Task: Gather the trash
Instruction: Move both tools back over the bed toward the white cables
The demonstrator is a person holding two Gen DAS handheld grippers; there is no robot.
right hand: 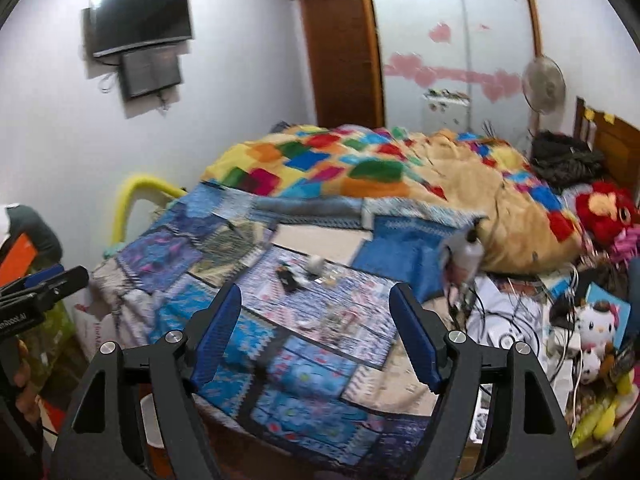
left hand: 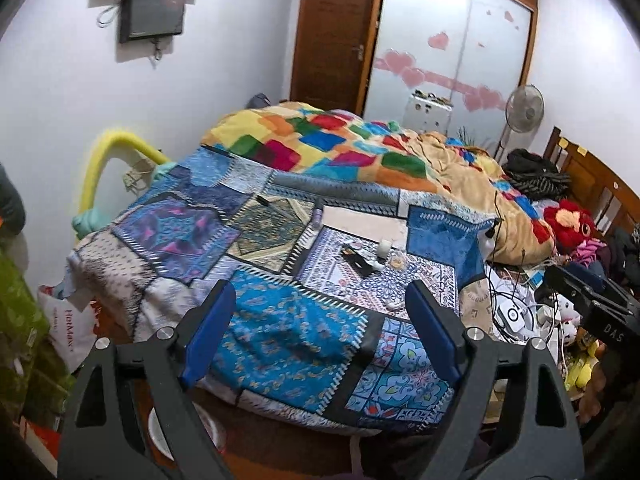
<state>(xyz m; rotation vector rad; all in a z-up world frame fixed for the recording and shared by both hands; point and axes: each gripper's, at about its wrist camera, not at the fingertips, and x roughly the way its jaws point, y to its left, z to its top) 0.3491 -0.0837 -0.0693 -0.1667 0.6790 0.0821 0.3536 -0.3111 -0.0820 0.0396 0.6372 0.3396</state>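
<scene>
Both tools hang wide open over the near foot of the bed, nothing between the blue pads of either. The left tool [left hand: 320,332] points up the patchwork quilt [left hand: 288,328]; the right tool [right hand: 316,336] rides beside it, aimed the same way. Straight ahead and farther up the bed lies the litter [left hand: 370,258]: a dark flat wrapper, a small white cup and a clear scrap, clustered close together on the white-and-blue patch. From the left tool it sits slightly right of centre; from the right tool, slightly left. Neither looks clearly nearer, I'd say.
</scene>
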